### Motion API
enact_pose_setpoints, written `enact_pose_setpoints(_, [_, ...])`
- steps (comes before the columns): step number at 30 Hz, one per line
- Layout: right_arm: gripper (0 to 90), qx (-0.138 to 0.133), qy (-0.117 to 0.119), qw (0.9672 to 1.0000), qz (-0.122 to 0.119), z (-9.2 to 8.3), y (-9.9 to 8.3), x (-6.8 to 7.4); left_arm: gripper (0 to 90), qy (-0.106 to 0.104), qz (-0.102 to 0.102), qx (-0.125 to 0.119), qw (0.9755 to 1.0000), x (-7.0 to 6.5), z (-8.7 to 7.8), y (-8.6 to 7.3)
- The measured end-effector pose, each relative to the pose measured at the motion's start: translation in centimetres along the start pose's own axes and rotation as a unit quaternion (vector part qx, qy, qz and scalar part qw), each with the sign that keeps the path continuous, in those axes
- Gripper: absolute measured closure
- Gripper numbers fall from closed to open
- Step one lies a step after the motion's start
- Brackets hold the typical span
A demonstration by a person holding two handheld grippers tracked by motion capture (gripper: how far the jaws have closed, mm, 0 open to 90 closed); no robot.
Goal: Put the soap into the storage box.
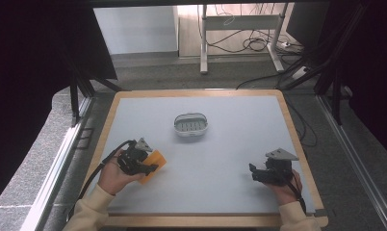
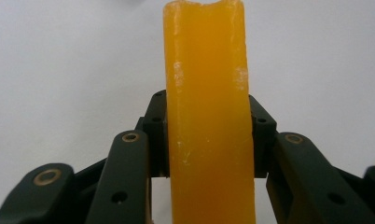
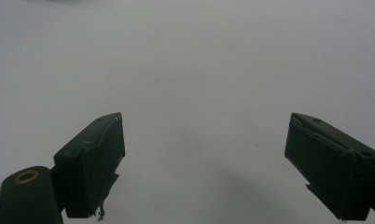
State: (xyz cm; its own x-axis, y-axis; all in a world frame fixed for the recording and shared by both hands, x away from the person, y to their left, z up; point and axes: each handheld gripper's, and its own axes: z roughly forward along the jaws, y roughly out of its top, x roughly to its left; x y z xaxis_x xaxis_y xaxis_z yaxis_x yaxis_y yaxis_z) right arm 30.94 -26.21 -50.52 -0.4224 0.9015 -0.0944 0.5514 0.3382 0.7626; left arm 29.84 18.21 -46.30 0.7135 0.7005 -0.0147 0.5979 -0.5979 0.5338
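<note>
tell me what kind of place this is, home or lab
Most likely a lab recording bench: a bare grey table with a wooden rim inside a black frame, loose cables on the floor behind, and a person's hand-held left gripper clamping an orange bar.

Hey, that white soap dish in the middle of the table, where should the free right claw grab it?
Take the soap dish by its rim, from above, at the right side nearest the open right claw. It sits flat and low, so its thin raised wall is likely the only part narrow enough.
</note>
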Motion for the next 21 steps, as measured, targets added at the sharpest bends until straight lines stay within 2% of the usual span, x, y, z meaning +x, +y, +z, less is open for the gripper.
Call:
enact_pose_setpoints(11, [12.3,0.002,0.000,1.0000,-0.001,0.07,-0.03,-0.03,61.9,0.003,0.001,-0.006,1.0000,0.28,-0.44,-0.04])
enact_pose_setpoints(21, [12.3,0.003,-0.001,1.0000,0.000,0.12,-0.04,0.01,61.9,-0.002,0.005,-0.011,0.9999,0.35,-0.52,0.23])
